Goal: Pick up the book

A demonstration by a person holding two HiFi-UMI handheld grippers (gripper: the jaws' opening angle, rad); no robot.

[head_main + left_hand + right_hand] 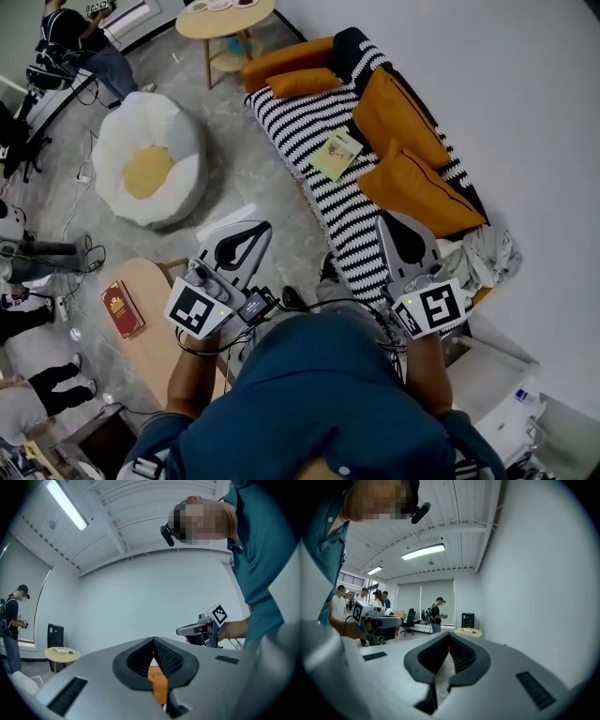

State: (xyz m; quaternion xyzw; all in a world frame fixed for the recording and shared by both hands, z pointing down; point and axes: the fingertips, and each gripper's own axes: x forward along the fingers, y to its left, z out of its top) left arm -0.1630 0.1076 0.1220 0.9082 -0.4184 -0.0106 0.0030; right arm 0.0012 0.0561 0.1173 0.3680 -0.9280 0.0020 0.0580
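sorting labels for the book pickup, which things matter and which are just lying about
For the job: green book on the striped sofa, likely; left hand-held gripper, right hand-held gripper, both shut, empty.
Lying about: orange cushions, beanbag, round table, red book.

The print on the book (337,154), ahead of the right gripper (386,218), was too small to be read. The near end of the sofa (292,127) was hidden behind that gripper. The title of the red book (122,308), left of the left gripper (262,228), could not be made out. The round table (202,26) far ahead was cut by the top edge.
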